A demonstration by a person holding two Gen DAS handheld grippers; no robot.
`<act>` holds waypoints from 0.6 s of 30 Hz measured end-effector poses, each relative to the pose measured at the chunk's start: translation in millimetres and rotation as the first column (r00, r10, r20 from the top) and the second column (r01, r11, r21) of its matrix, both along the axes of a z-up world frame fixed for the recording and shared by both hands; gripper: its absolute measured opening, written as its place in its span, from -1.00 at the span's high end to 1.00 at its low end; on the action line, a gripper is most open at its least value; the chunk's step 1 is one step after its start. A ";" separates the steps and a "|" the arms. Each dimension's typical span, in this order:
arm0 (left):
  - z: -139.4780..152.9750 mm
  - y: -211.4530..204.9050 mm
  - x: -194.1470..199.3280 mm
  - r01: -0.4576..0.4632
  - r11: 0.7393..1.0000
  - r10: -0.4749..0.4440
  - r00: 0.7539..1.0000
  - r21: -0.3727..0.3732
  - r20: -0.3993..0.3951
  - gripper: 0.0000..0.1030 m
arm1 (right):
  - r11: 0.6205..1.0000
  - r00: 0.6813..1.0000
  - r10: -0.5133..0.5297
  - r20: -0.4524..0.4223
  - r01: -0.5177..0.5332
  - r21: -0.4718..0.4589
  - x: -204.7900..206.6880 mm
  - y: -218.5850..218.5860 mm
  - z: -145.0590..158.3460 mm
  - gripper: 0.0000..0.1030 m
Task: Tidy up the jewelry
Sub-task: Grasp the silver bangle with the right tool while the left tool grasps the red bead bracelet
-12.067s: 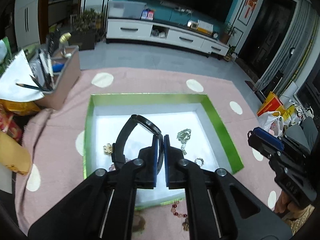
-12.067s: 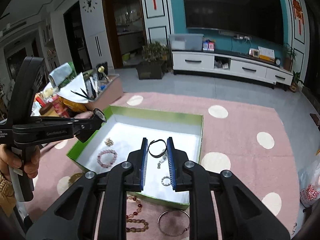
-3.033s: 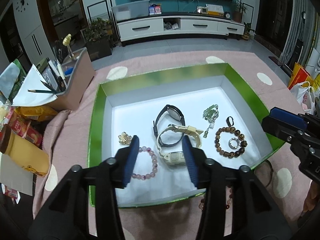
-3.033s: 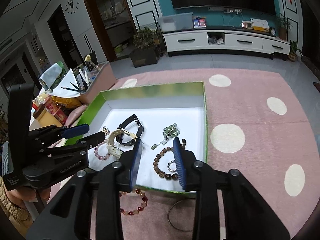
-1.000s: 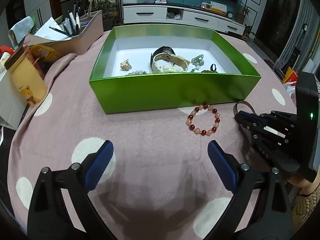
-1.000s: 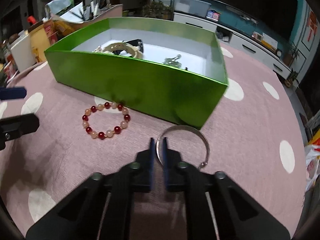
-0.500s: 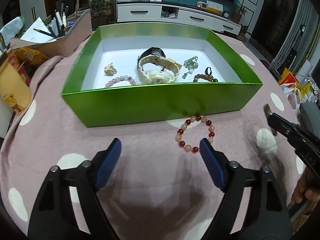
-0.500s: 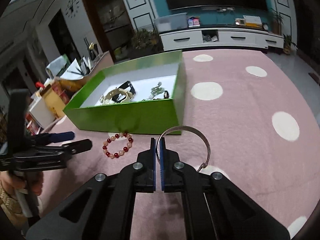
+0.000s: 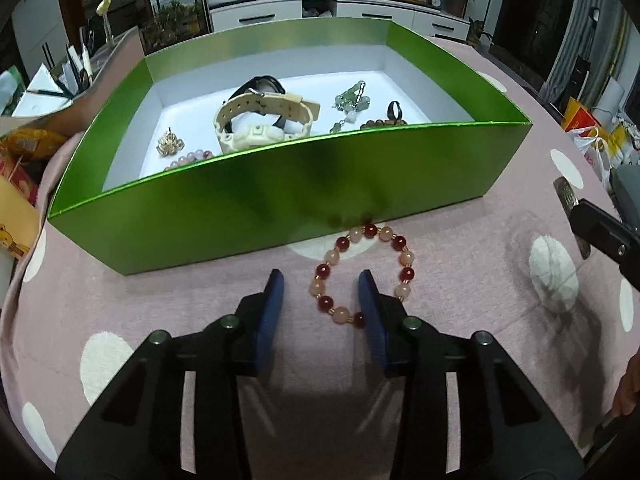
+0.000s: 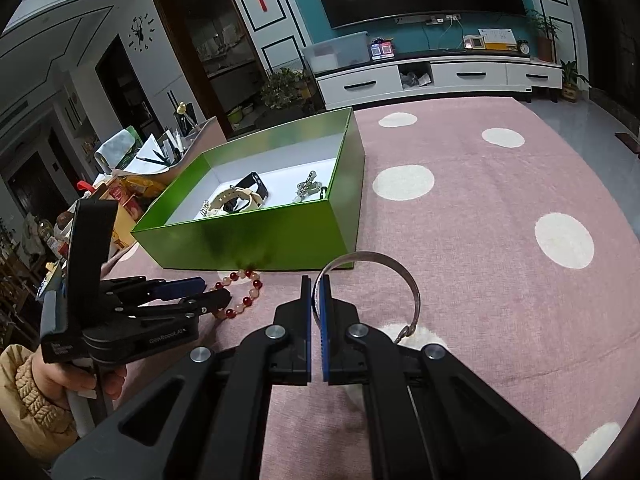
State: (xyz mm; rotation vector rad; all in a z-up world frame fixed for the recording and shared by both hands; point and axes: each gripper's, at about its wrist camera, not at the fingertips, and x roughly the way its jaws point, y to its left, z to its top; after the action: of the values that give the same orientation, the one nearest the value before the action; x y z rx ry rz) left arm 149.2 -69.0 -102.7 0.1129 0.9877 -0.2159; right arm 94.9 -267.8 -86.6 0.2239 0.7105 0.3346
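A green box [image 9: 288, 200] with a white inside holds a cream watch [image 9: 260, 128], a black watch, a gold brooch [image 9: 170, 147], green charms [image 9: 352, 100] and bead bracelets. A red and peach bead bracelet [image 9: 362, 276] lies on the pink cloth just in front of the box. My left gripper [image 9: 322, 300] is open, its fingers on either side of the bracelet's left part. My right gripper [image 10: 316, 292] is shut on a silver bangle [image 10: 384, 272] and holds it above the cloth, right of the box [image 10: 260, 240].
A pink cloth with white dots [image 10: 500, 240] covers the table. A tray of pens and papers [image 9: 80, 76] and snack packs [image 9: 20, 160] stand at the left. The right gripper's body [image 9: 600, 232] is at the right edge of the left wrist view.
My left gripper has moved forward and narrowed around the bead bracelet's left part. My right gripper has lifted the silver bangle off the cloth and holds it higher.
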 end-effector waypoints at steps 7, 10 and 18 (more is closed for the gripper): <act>0.5 1.9 -0.5 0.004 1.000 -0.004 1.000 -0.017 0.005 0.80 | 1.000 1.000 -0.010 0.000 0.010 0.002 -2.2 -1.7 0.8 0.94; 0.8 2.0 -1.5 0.006 1.000 -0.006 1.000 -0.022 0.002 0.82 | 1.000 1.000 -0.008 0.002 0.008 0.003 -2.1 -1.9 1.5 0.94; 12.0 10.2 -10.5 0.010 0.998 -0.009 1.000 -0.067 0.015 0.86 | 1.000 1.000 -0.003 0.007 0.002 0.009 -5.0 0.0 5.2 0.94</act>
State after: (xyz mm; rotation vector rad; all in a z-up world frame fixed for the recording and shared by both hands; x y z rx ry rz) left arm 138.7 -58.8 -90.7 0.0575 0.9642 -0.2560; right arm 89.8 -267.8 -81.4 0.2315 0.7018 0.3360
